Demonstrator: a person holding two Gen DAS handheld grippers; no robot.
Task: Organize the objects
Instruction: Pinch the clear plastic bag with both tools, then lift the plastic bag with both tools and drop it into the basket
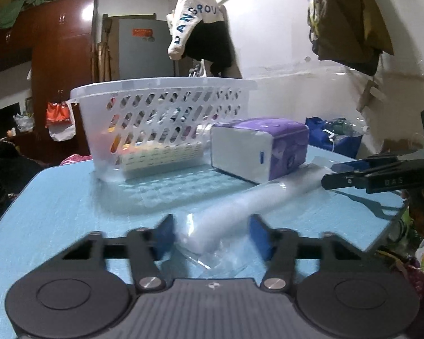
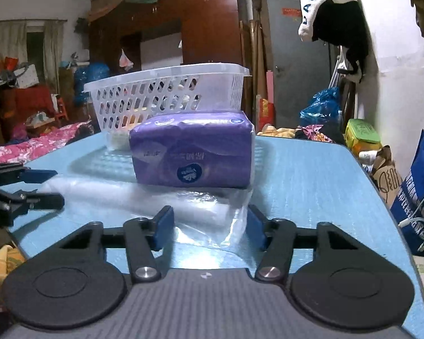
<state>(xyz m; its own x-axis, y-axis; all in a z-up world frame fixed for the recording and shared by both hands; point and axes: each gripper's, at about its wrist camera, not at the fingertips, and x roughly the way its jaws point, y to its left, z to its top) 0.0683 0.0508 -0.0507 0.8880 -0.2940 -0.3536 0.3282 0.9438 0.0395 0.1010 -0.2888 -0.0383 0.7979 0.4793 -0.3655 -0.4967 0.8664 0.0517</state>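
A white plastic basket (image 1: 161, 107) stands at the far side of the blue table (image 1: 56, 197), with a pale ridged item and colourful things inside. A purple tissue pack (image 1: 260, 149) lies in front of it, also in the right wrist view (image 2: 192, 149). A clear plastic-wrapped white roll (image 1: 240, 206) lies across the table between both grippers, and it shows in the right wrist view (image 2: 155, 197). My left gripper (image 1: 212, 234) is open around one end of the roll. My right gripper (image 2: 210, 227) is open around the other end's clear wrap.
The basket also shows in the right wrist view (image 2: 166, 93). The right gripper's fingers (image 1: 353, 178) reach in from the right of the left wrist view. The left gripper (image 2: 28, 186) shows at left in the right wrist view. Bags and clutter (image 2: 415, 186) lie past the table's right edge.
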